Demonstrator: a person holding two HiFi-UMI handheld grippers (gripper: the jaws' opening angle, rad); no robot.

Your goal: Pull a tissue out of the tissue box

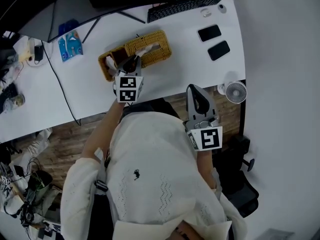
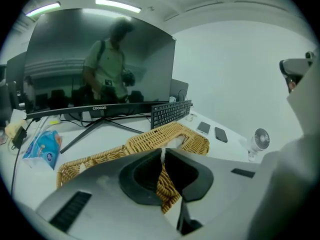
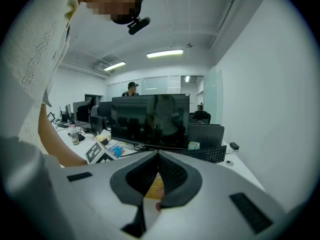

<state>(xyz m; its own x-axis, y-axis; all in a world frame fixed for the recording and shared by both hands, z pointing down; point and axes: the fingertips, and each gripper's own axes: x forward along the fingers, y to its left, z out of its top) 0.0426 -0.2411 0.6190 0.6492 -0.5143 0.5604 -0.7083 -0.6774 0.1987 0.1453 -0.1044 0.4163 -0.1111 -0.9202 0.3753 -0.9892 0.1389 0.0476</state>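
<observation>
Now at the pinch: seen from the head camera, a person in a white knit top reaches the left tool (image 1: 131,63) over a wicker tissue box (image 1: 156,53) on the white tabletop (image 1: 190,69). The box sits at the right end of a long wicker basket, near the tabletop's front edge. A tuft of white tissue (image 1: 148,48) pokes from the slot in its lid. In the left gripper view the tool's two dark pads are drawn together on a thin white sliver, which looks like the edge of that tissue. The bite appears small. The right tool (image 3: 158,156) is pressed together on nothing and hangs back by the person's side, off the tabletop's edge and well apart from the box.

The pull itself is the step in hand, and nothing is out of the box yet. It should go best as a slow, steady draw straight up out of the slot, since a sideways tug on so slim a hold could tear the sheet or slip off it. The wicker box looks light and may lift with the tissue. Resting the idle right tool on its lid would probably keep it down.
</observation>
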